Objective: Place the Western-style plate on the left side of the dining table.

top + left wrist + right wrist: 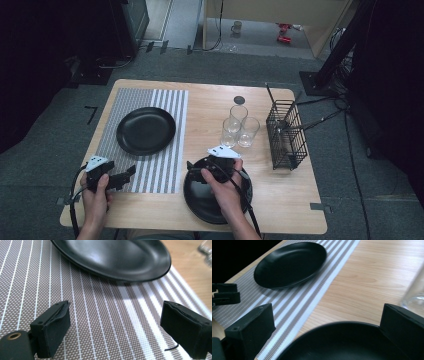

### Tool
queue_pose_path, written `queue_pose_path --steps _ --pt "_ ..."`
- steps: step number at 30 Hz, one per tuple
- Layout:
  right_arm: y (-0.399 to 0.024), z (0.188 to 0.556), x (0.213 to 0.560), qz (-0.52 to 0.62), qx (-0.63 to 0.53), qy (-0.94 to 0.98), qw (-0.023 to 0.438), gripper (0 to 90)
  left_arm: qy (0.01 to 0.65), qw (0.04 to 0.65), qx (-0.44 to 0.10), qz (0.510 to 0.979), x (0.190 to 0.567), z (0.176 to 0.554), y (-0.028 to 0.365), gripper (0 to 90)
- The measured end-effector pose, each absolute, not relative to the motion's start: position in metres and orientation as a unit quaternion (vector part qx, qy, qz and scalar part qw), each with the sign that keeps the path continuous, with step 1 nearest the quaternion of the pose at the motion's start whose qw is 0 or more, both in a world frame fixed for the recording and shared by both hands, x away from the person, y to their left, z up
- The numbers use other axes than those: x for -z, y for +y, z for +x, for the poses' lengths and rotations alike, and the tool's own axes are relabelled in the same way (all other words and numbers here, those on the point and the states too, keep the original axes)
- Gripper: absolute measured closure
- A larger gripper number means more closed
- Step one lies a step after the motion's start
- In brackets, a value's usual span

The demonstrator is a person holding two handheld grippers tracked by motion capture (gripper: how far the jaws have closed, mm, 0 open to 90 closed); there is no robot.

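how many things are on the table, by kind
black plates: 2, one on the striped mat, one on bare wood under the right hand-held gripper
clear glasses: 3
striped mat: 1
wire basket: 1
small dark disc: 1
total: 8

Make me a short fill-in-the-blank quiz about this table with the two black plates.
1. The far black plate lies on a ____ placemat.
2. Beside the wire basket stand ____ clear glasses.
3. The right gripper hangs over the near black plate with its jaws ____.
4. The left gripper points toward the ____ plate.

Missing words: striped; three; open; far
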State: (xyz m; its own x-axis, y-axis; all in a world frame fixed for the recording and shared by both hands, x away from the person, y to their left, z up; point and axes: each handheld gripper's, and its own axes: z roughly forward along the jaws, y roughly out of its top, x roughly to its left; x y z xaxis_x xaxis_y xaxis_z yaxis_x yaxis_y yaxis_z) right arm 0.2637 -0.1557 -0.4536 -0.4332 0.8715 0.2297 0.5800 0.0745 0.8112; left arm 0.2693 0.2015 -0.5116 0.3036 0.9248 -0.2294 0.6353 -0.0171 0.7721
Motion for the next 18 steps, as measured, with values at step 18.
queue_pose_path --steps 18 --pt "-0.214 0.237 0.457 0.545 -0.439 0.686 0.198 0.0 0.549 0.360 -0.208 0.725 0.518 0.259 0.191 9.7"
